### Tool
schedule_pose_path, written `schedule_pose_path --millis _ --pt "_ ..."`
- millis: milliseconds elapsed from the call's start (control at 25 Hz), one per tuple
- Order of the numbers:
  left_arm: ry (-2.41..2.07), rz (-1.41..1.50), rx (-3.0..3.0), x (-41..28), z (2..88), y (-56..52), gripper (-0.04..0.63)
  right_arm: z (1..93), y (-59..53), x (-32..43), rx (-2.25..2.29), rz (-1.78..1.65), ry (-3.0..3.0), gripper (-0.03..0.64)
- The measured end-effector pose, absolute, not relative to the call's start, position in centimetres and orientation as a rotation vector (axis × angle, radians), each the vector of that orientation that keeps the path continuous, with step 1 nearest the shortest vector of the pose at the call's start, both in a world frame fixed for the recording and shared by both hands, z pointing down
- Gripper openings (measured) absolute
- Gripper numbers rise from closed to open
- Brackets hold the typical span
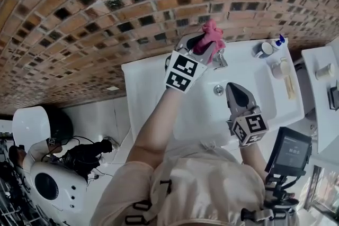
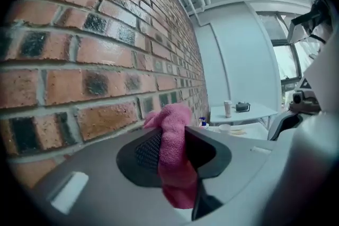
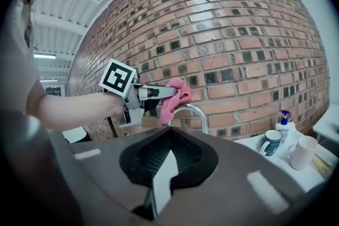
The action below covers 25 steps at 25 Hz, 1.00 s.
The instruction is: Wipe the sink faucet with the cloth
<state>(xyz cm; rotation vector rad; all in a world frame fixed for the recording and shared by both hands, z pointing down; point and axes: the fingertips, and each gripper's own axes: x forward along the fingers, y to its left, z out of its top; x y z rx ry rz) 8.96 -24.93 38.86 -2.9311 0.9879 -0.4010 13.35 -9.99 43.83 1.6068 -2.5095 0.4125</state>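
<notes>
— Pale clothing point(image 1: 212, 188) on the person's chest sits closest, low in the head view. What lies beyond it?
— Both grippers, out over the white sink point(image 1: 153, 87). The right gripper point(image 1: 233, 88) has its jaws closed together with nothing between them.
— And the left gripper point(image 1: 207, 46)?
— Its jaws are clamped on the cloth point(image 2: 172, 159).
— How does the cloth look?
— Pink, finely woven, crumpled into a narrow wad. A rounded bunch pokes out past the fingertips, and a longer tail hangs below them.
— Where is it?
— Raised in front of the brick wall point(image 3: 238, 34), right at the top of the curved chrome faucet point(image 3: 197, 112). In the right gripper view its lower edge meets the start of the arch, though actual contact cannot be confirmed.
</notes>
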Motion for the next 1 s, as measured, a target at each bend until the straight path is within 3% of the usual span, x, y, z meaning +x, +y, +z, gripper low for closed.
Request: schedule_pose_path --millis 1000 --pt "1.265 -0.711 -2.886 2.2 47.8 -25.6 0.117 45.3 -11.5 12.2 1.471 0.419 -2.521 -0.015"
